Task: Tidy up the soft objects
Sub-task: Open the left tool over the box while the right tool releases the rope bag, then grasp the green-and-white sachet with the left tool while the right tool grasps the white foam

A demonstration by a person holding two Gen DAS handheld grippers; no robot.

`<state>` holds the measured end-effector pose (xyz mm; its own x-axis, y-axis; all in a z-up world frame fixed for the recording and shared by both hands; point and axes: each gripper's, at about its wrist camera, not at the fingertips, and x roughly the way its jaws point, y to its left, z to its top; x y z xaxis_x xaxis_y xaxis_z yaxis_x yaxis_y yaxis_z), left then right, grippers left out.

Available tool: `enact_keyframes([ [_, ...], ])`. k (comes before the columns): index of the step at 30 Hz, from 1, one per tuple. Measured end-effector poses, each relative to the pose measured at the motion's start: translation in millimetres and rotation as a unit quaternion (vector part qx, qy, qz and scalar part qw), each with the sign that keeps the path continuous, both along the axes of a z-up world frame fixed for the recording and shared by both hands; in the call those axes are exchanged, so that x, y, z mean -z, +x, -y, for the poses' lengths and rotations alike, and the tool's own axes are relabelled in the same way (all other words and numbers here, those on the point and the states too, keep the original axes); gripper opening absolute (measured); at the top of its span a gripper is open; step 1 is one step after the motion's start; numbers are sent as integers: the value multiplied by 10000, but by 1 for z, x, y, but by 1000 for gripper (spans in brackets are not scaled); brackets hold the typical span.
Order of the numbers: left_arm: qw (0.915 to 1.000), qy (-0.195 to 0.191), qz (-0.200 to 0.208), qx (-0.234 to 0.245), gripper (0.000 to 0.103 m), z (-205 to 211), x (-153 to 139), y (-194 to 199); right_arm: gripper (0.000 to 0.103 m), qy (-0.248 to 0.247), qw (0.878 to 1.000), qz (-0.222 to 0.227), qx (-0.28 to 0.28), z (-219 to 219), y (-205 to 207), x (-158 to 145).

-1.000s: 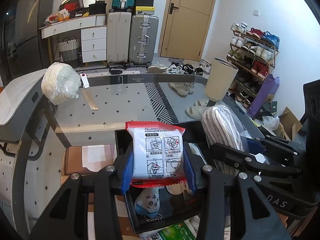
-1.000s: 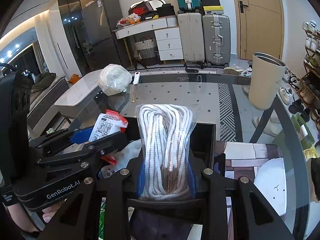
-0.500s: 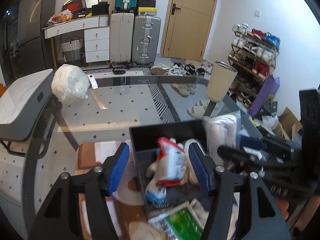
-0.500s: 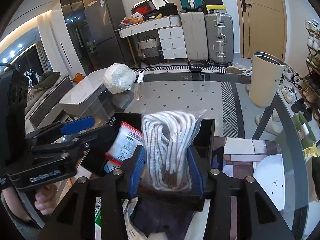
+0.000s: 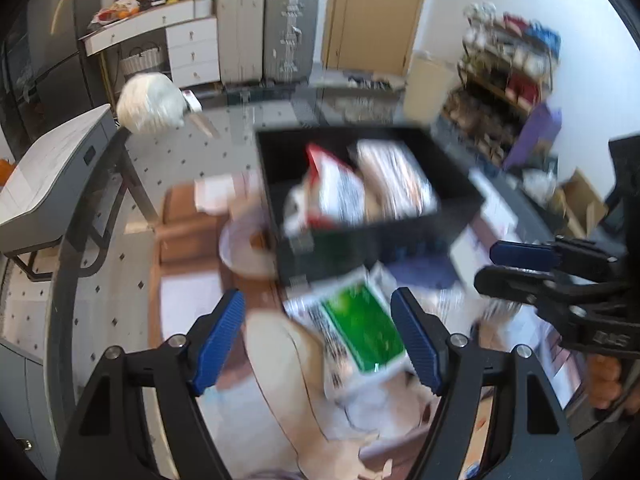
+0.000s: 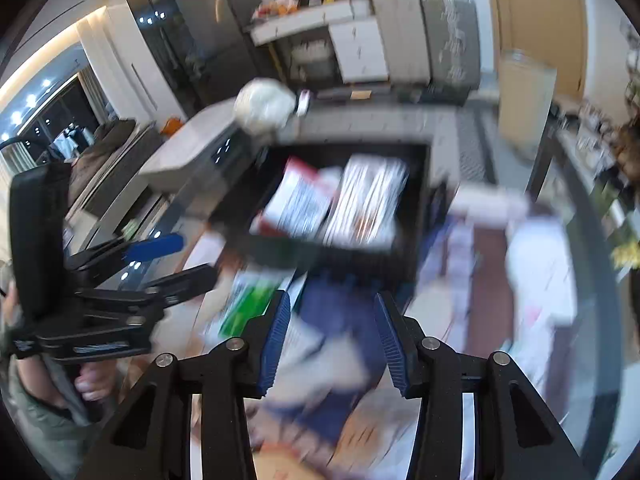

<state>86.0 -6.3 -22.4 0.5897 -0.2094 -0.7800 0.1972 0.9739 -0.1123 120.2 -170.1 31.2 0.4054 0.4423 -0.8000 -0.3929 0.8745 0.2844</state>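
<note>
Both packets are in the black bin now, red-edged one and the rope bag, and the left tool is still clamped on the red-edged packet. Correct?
Not quite. The left tool holds nothing: its jaws are opening, with only the green-labelled packet lying on the table beyond them. The red-edged packet and the rope bag do lie in the black bin. The left wrist view shows it.

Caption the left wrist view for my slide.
Left gripper opening above a green packet; black bin holds two packets.
</note>
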Motion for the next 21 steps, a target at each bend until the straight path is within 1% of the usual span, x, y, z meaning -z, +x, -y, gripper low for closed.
enact_keyframes([
  [2,9997,177,-118,117,76,11,14,-6,45,117,9996,-227,-106,-1,-11,8],
  [5,9996,163,-223,107,76,17,20,-9,45,244,9987,-452,-26,3,-23,17],
  [7,9995,152,-256,133,76,22,21,-6,45,256,9981,-552,25,4,-24,22],
  [10,9991,253,-333,80,76,25,25,3,45,282,9973,-678,64,0,-22,29],
  [12,9985,378,-398,21,76,27,33,8,52,261,9974,-670,69,-1,-19,31],
  [16,9974,569,-430,-105,76,24,39,9,56,197,9978,-634,35,-10,-14,35],
  [17,9974,577,-423,-128,75,21,39,8,58,68,9980,-628,-56,-15,-13,38],
  [18,9975,547,-425,-151,75,18,39,7,59,-197,9982,-542,-175,-22,-13,42],
  [19,9975,520,-453,-179,75,13,40,5,61,-299,9980,-511,-206,-25,-13,45],
  [20,9975,492,-461,-191,75,10,41,2,65,-303,9980,-501,-236,-27,-13,48],
  [21,9975,491,-469,-176,76,6,43,-1,65,-330,9981,-445,-281,-28,-13,48],
])
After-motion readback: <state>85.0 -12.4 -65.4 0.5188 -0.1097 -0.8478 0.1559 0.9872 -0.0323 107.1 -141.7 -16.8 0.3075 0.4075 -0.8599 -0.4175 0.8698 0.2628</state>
